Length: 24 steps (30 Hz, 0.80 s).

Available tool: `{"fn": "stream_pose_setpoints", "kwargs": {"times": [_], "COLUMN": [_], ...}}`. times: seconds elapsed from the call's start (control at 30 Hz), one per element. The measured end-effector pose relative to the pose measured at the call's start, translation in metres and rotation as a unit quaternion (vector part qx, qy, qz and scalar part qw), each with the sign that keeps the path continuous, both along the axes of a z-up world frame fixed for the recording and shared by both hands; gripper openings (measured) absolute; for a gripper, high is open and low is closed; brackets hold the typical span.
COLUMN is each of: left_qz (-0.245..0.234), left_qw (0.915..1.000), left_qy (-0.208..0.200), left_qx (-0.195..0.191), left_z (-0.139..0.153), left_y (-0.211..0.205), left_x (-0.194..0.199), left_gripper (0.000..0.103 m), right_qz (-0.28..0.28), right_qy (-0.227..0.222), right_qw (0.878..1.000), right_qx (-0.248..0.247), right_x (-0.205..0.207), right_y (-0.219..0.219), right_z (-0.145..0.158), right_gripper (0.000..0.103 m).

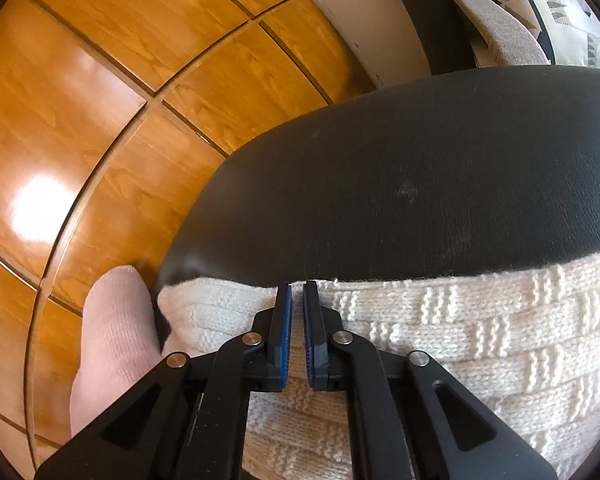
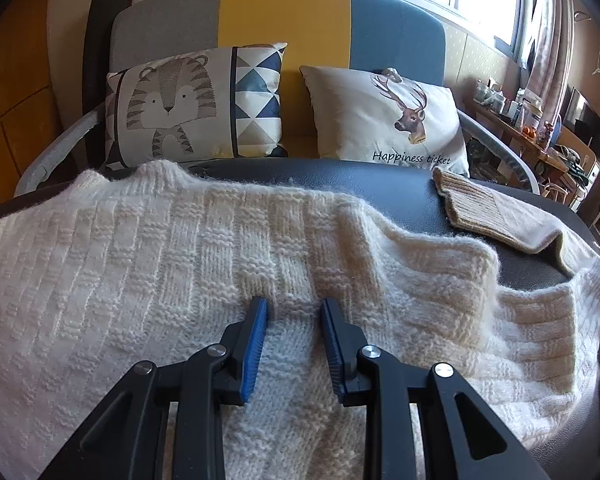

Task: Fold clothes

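Cream knit sweater [image 2: 228,248] spread over black padded seat [image 1: 440,184], one edge along seat's near side. Left gripper [image 1: 297,292] at sweater's edge, jaws pressed nearly together; knit between tips, pinch itself not clear. Right gripper [image 2: 294,308] over middle of sweater, jaws partly spread, tips on or just above knit, nothing clamped. Tan knit piece [image 2: 496,208] on seat, right of sweater. Foot in pink sock [image 1: 116,344] on wood floor [image 1: 100,100]. Tiger cushion [image 2: 196,104], deer cushion [image 2: 384,116] on sofa behind.
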<state>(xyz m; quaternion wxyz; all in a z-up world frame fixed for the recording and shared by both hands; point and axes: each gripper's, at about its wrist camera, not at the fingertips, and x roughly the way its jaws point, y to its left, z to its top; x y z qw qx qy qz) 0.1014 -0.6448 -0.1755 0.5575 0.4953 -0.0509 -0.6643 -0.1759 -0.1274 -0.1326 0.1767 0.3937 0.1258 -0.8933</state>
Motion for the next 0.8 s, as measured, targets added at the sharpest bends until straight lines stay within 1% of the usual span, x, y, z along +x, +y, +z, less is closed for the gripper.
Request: {"fn": "stream_pose_setpoints", "kwargs": {"times": [0.07,0.1,0.17,0.27,0.33,0.37,0.43,0.5,0.57,0.63,0.7,0.8], "left_qz": [0.001,-0.003,-0.012,-0.020,-0.050,-0.075,-0.126,-0.180,-0.226,-0.262,-0.282,-0.287], "left_qw": [1.0000,0.9998,0.9986,0.9940,0.9878,0.9838,0.9727,0.9617,0.9478,0.9366,0.9312,0.9350], "left_qy": [-0.004,0.012,0.044,0.107,0.148,0.161,0.186,0.184,0.186,0.181,0.169,0.142], "left_qx": [0.005,0.013,0.028,0.000,0.003,0.022,0.058,0.094,0.127,0.146,0.158,0.152], "left_z": [0.003,0.010,0.024,0.051,0.066,0.069,0.074,0.071,0.065,0.059,0.049,0.029], "left_y": [0.001,0.005,0.013,0.044,0.075,0.093,0.131,0.173,0.214,0.250,0.279,0.302], "left_x": [-0.001,0.001,0.005,0.014,0.016,0.014,0.008,-0.003,-0.010,-0.014,-0.017,-0.015], "left_gripper": [0.005,0.009,0.009,0.009,0.009,0.010,0.010,0.010,0.010,0.010,0.010,0.011], "right_qz": [0.000,0.000,0.000,-0.001,-0.001,0.000,0.002,0.008,0.024,0.033,0.039,0.012], "right_qy": [0.002,0.002,-0.002,-0.003,-0.001,-0.001,-0.010,-0.026,-0.054,-0.058,-0.063,-0.076], "right_qw": [1.000,1.000,1.000,1.000,1.000,1.000,1.000,0.999,0.998,0.996,0.993,0.989], "right_qx": [0.003,0.002,-0.007,-0.012,-0.009,-0.009,-0.014,-0.021,-0.027,-0.060,-0.091,-0.128], "right_x": [-0.001,-0.001,-0.002,-0.002,-0.001,-0.001,-0.004,-0.007,-0.009,0.001,0.013,0.038], "right_y": [-0.001,0.000,0.002,0.004,0.002,0.002,0.002,0.004,0.007,0.019,0.033,0.070], "right_z": [0.000,0.000,0.001,0.001,0.001,0.001,0.002,0.005,0.015,0.035,0.054,0.077], "right_gripper": [0.027,0.027,0.027,0.027,0.027,0.028,0.029,0.029,0.029,0.029,0.029,0.029]}}
